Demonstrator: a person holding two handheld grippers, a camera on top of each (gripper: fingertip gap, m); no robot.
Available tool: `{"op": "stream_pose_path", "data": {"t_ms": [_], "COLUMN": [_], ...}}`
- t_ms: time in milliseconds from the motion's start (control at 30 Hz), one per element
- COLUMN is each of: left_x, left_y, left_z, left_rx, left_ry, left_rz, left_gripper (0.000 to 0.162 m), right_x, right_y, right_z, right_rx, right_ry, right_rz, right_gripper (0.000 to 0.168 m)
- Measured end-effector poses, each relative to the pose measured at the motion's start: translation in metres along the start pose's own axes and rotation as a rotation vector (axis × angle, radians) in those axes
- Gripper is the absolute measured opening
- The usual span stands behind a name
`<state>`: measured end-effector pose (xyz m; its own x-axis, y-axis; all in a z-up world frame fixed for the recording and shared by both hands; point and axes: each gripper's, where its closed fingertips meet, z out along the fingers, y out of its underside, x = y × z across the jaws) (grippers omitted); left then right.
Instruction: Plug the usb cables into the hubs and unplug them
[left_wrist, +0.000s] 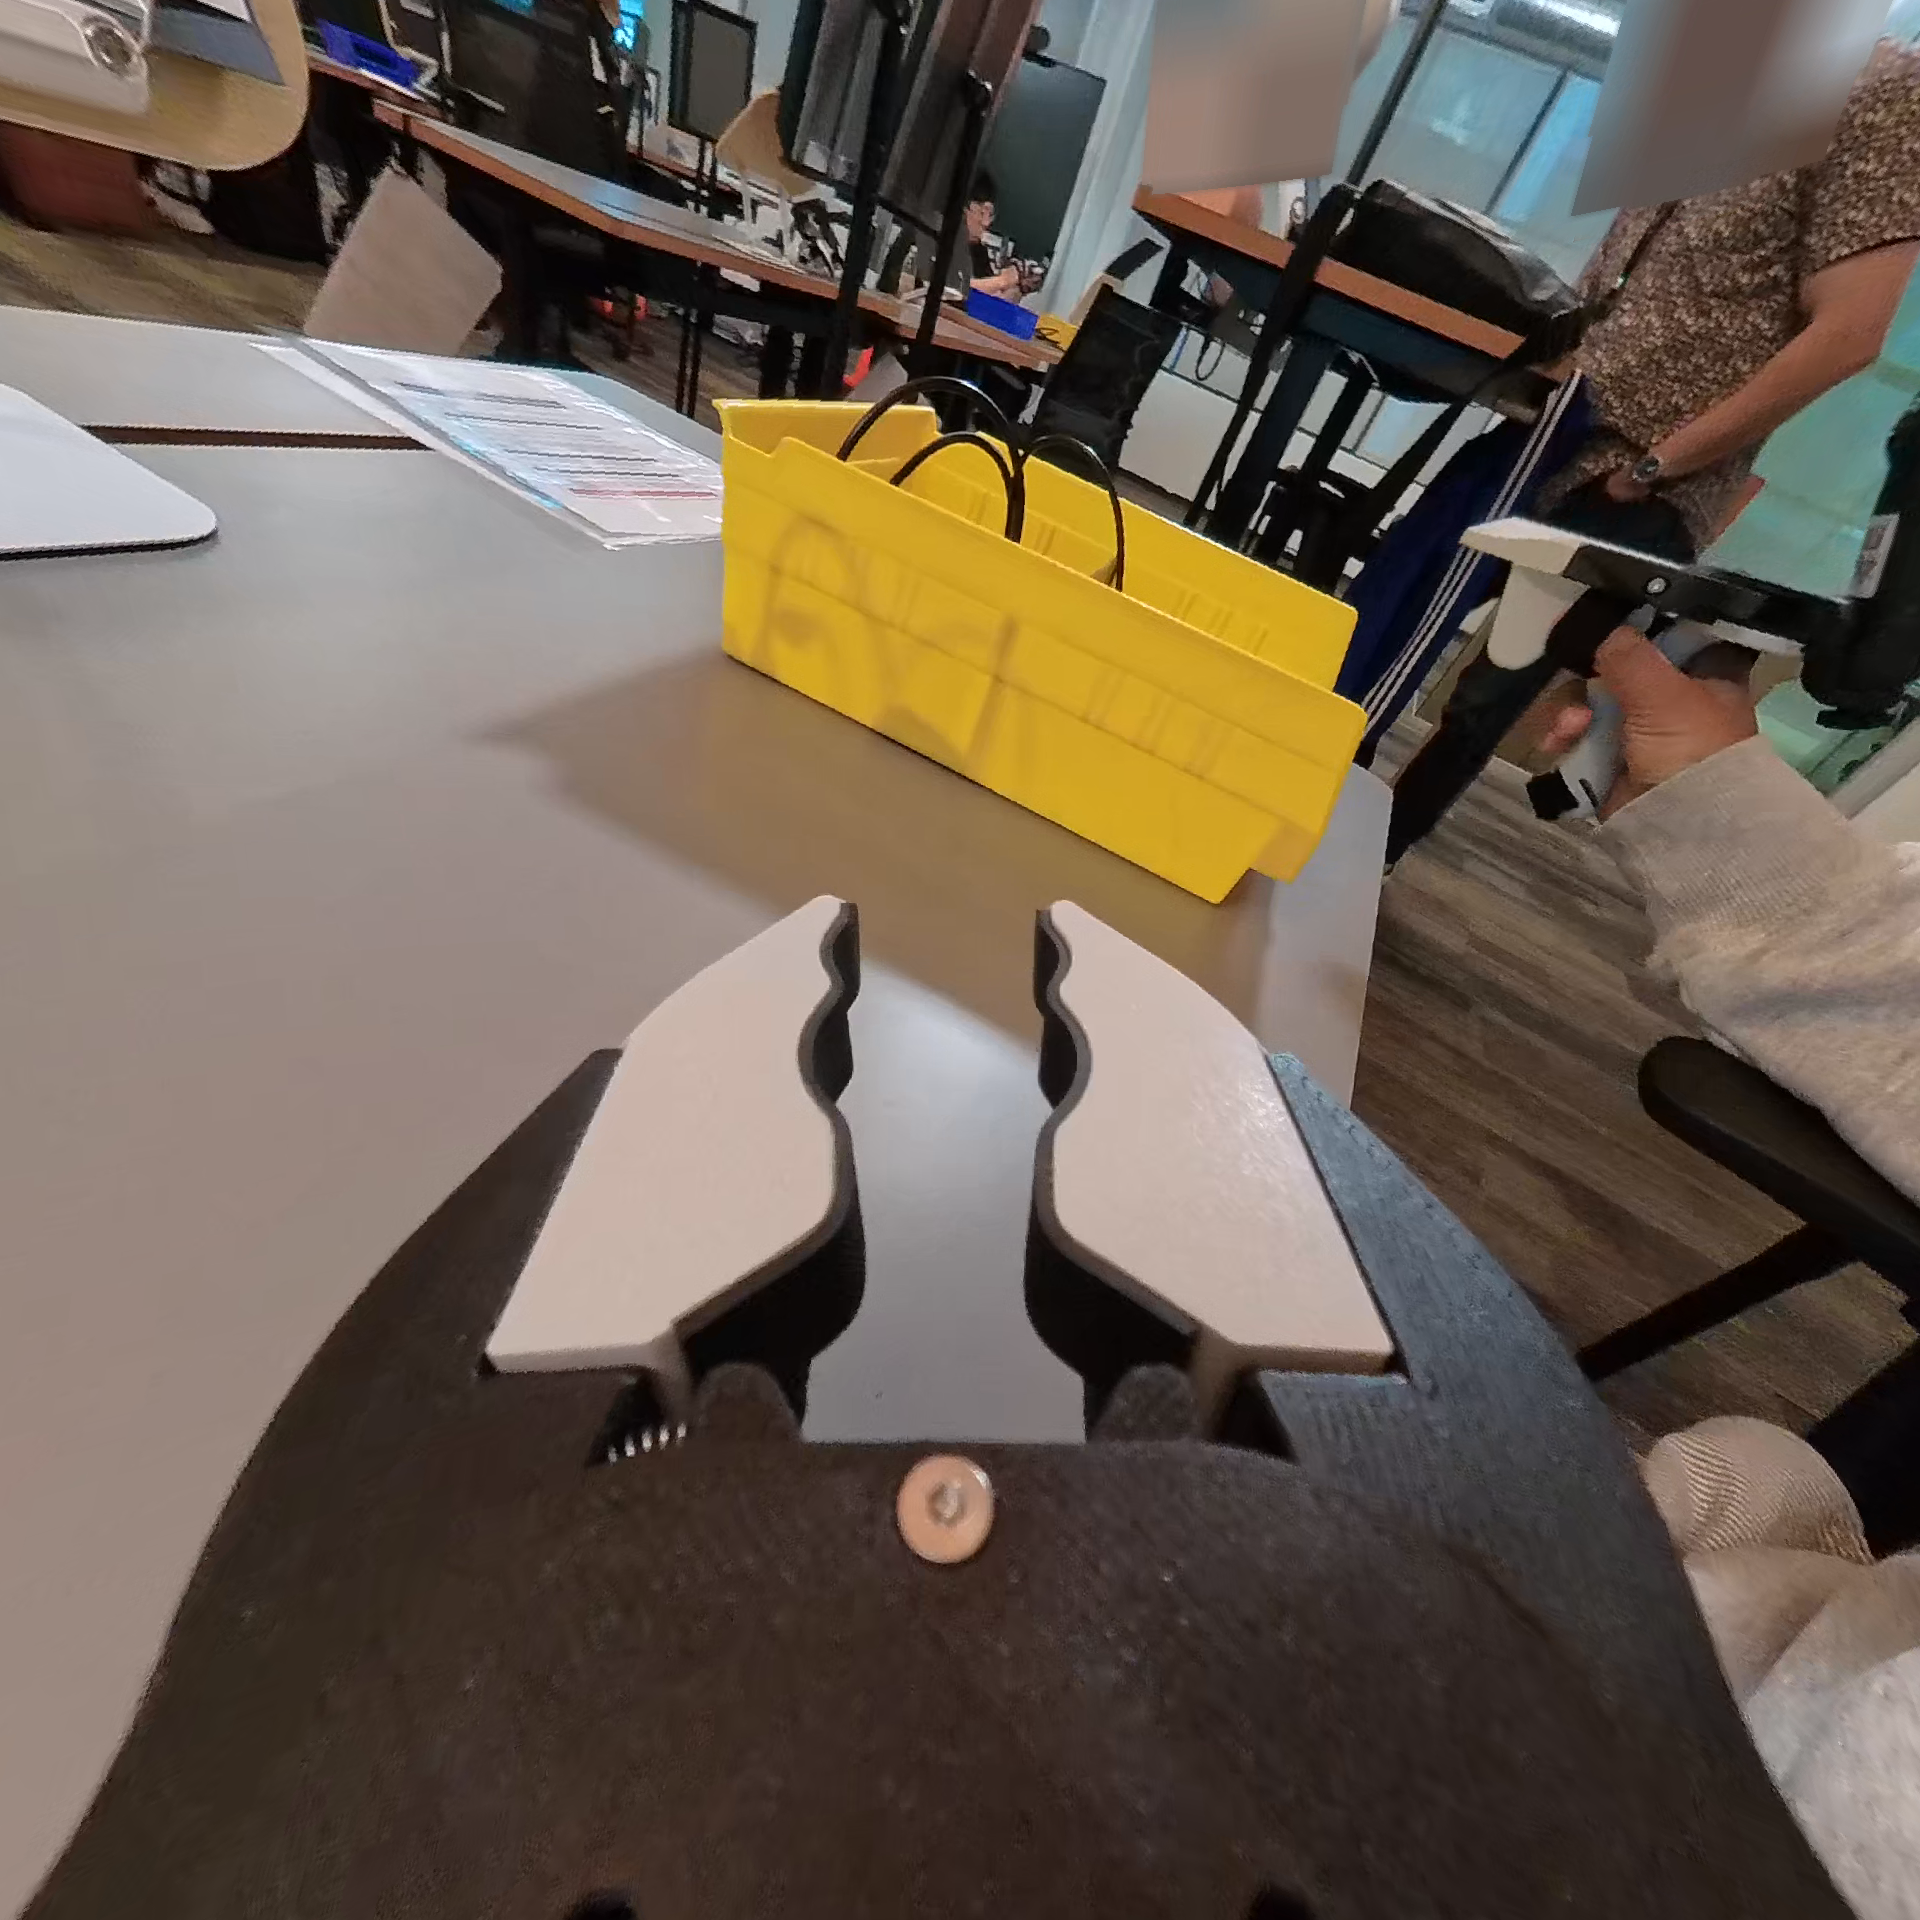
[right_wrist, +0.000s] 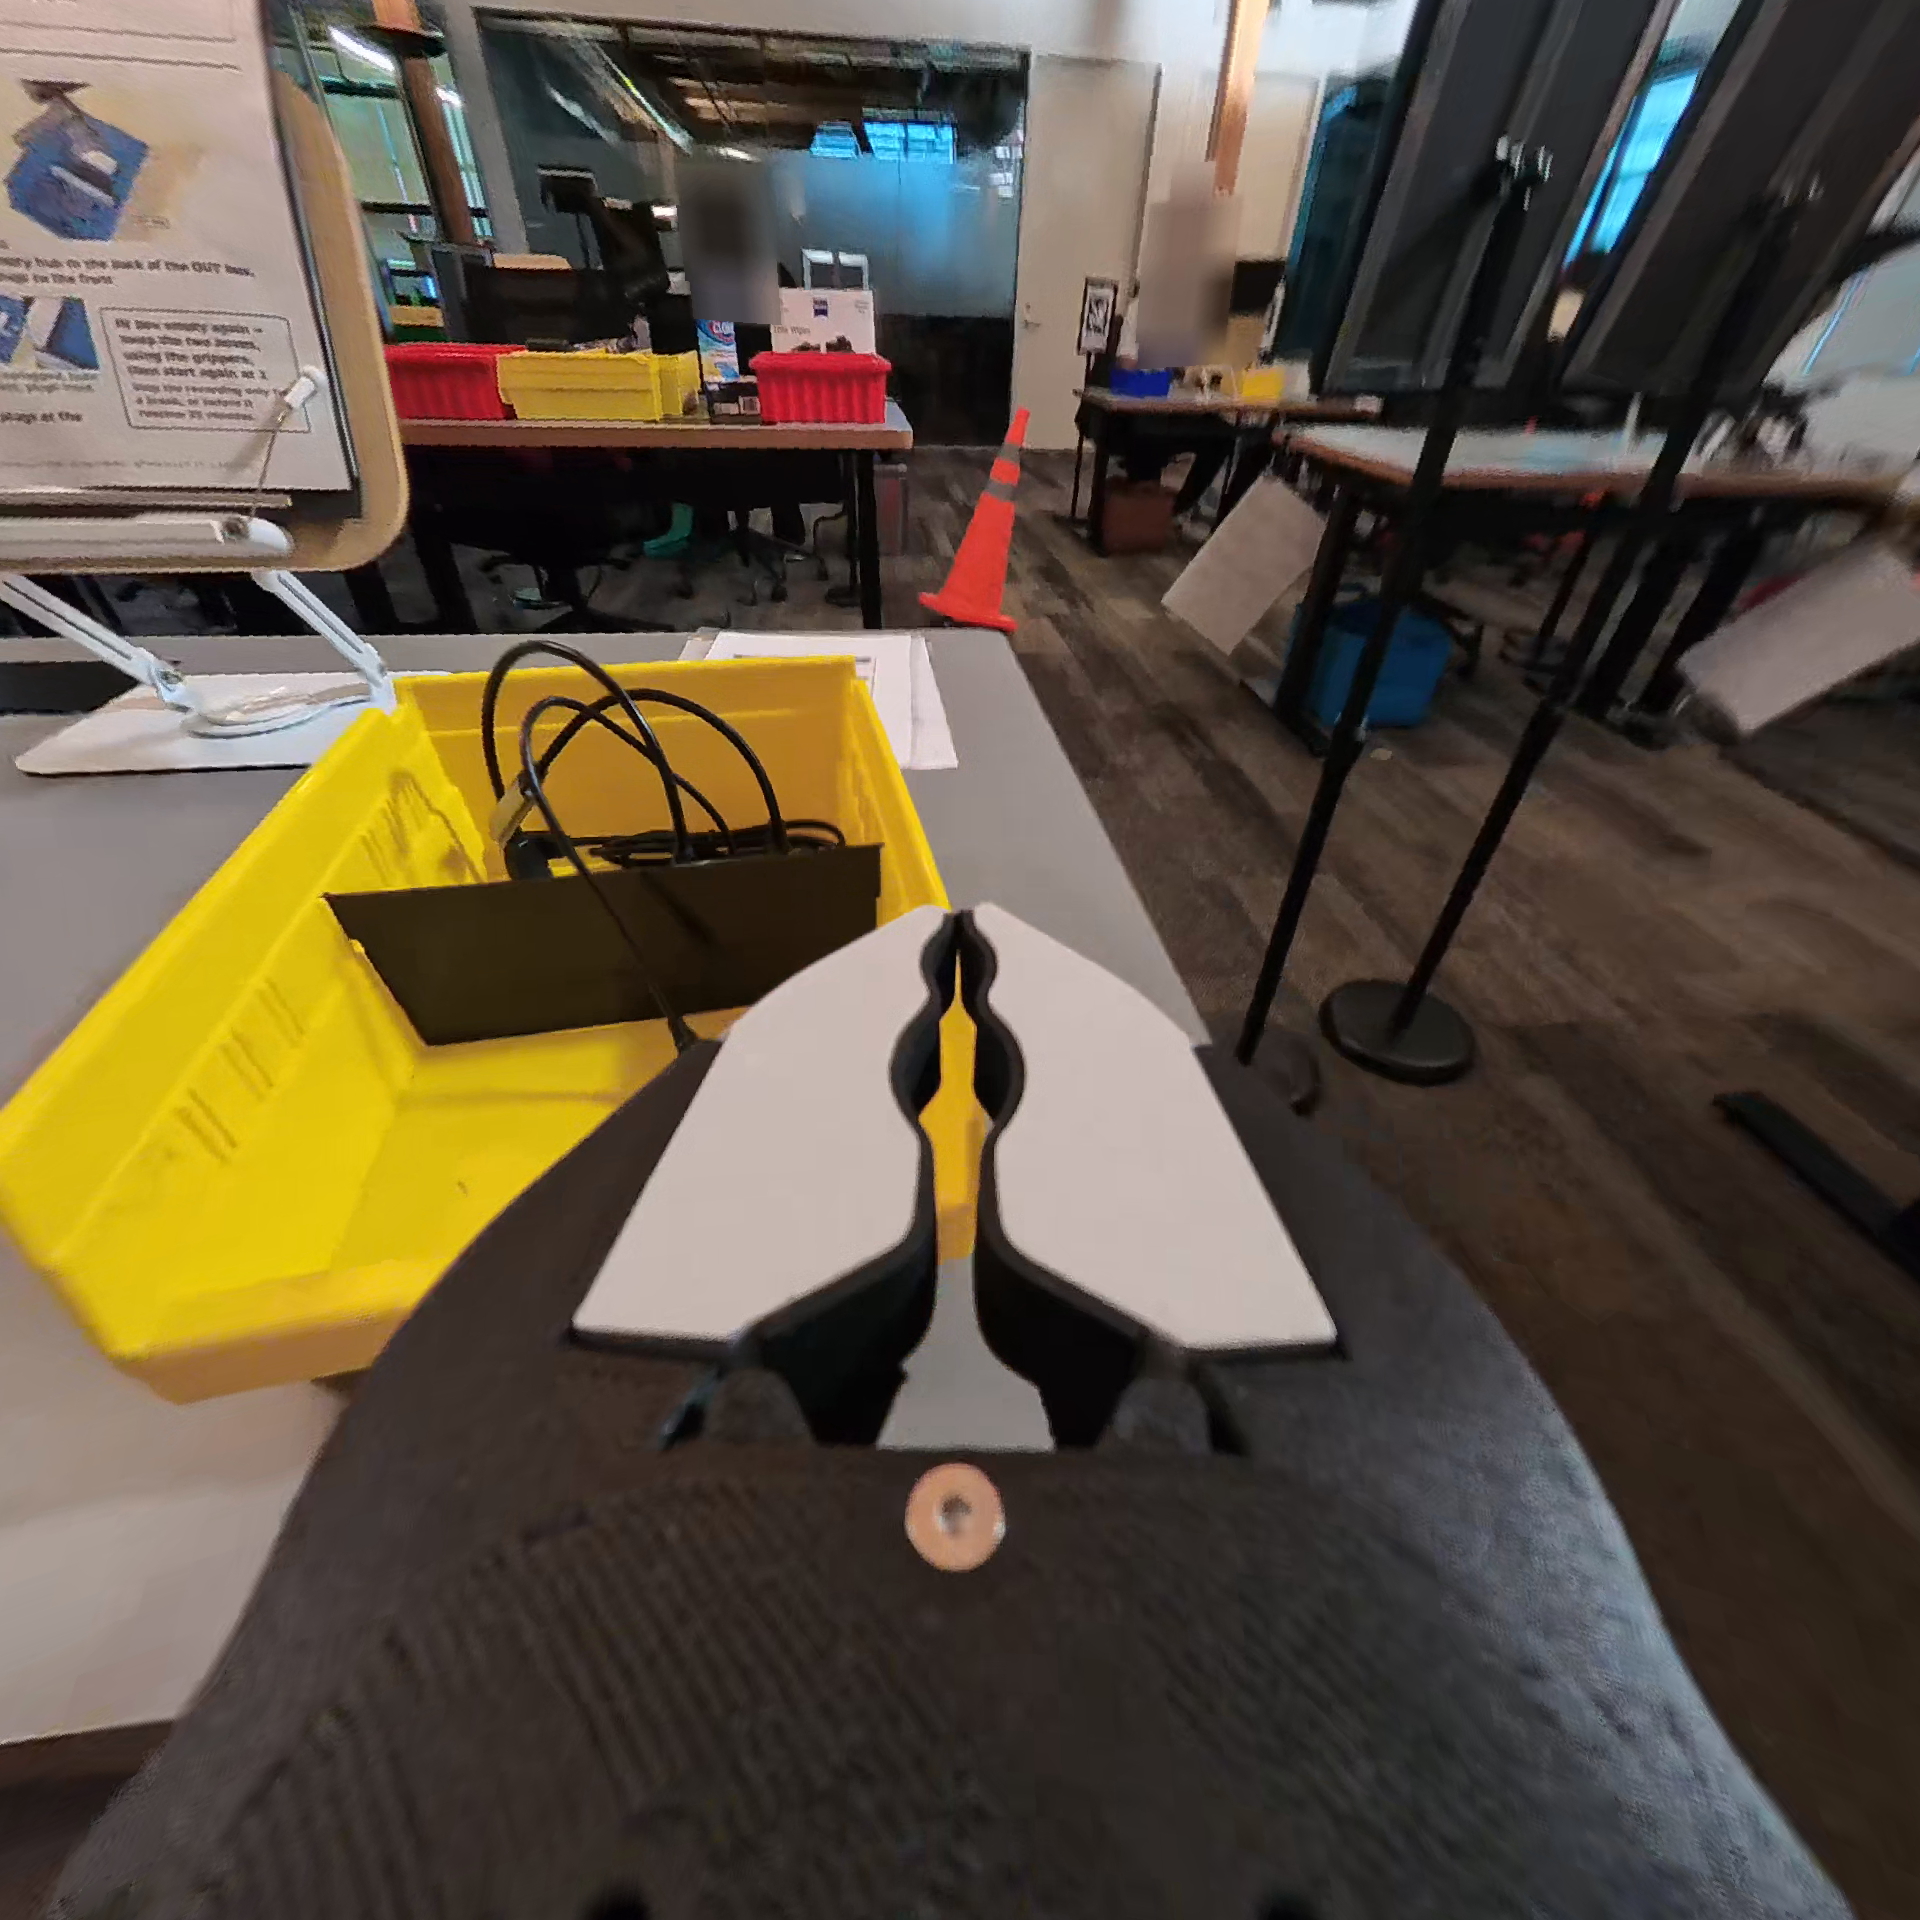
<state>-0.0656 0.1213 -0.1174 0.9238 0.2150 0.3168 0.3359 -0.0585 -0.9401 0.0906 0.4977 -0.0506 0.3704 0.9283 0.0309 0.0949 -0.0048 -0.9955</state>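
A yellow bin (right_wrist: 260, 1091) stands on the grey table; it also shows in the left wrist view (left_wrist: 1039, 665). A black divider (right_wrist: 613, 935) splits it. Behind the divider lie looped black USB cables (right_wrist: 623, 769), whose loops stick up above the rim in the left wrist view (left_wrist: 987, 468). The near compartment looks empty. No hub is clearly visible. My left gripper (left_wrist: 945, 925) is open and empty, low over the table short of the bin. My right gripper (right_wrist: 961, 920) is shut and empty, above the bin's near right corner; it also shows at the right of the left wrist view (left_wrist: 1527, 582).
A document stand (right_wrist: 187, 260) on a white base (right_wrist: 177, 727) stands at the table's back left. Paper sheets (left_wrist: 540, 436) lie behind the bin. The table edge (right_wrist: 1091, 831) drops to wood floor on the right, with black stand poles (right_wrist: 1392, 727), a cone and a person nearby. The gap from one gripper's tips to the other's is roughly 40 cm.
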Motion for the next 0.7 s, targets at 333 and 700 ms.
{"op": "stream_pose_path", "data": {"t_ms": [333,700], "left_x": [-0.009,-0.002], "left_y": [-0.002,0.000], "left_z": [-0.009,-0.017], "left_rx": [0.026,0.023], "left_ry": [-0.026,-0.028], "left_rz": [-0.052,0.005], "left_gripper": [0.033,0.033], "right_x": [0.013,-0.005], "right_y": [0.052,0.070], "right_z": [0.022,0.049], "right_rx": [-0.123,-0.202], "right_ry": [-0.159,-0.212], "right_rz": [0.205,0.216], "right_gripper": [0.037,0.061]}}
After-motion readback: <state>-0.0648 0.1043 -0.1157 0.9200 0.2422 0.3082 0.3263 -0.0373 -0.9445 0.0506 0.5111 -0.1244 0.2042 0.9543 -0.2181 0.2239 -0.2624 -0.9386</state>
